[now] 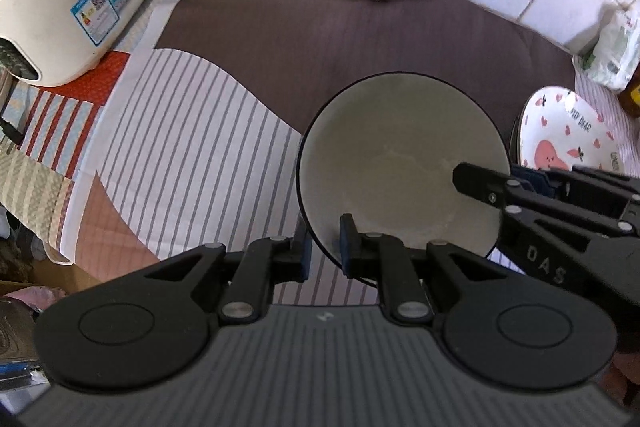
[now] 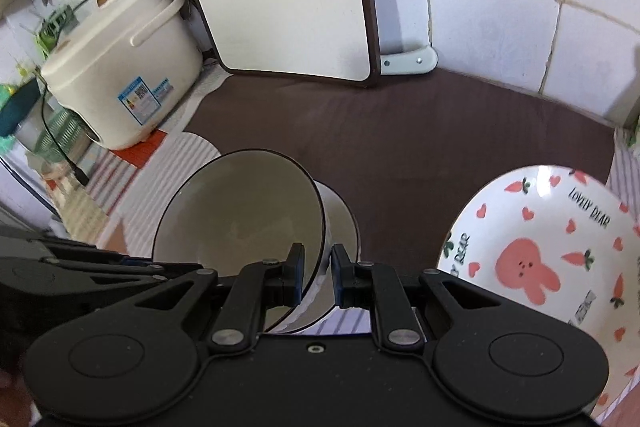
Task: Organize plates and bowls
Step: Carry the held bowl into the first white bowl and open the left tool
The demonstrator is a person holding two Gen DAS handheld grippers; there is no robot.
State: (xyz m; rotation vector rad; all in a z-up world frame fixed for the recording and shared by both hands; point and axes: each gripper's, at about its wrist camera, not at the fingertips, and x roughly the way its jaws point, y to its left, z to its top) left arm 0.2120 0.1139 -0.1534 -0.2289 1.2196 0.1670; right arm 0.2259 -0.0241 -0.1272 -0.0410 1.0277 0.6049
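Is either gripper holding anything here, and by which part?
Both hold the same cream bowl by its dark rim: the left gripper pinches the near edge, the right gripper the rim on its side, one finger inside and one outside each.

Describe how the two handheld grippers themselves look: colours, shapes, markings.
Both are matte black. The left gripper has linkage arms with silver pivot pins, round discs at each side, a ribbed grey base and blue-edged pads. The right gripper matches, with a smooth black base and raised "DAS" lettering on its arm.

Cream bowl (image 1: 400, 163) with a dark rim; white plate (image 2: 552, 251) with pink rabbit, hearts and carrots; brown, striped cloth (image 1: 360, 39).
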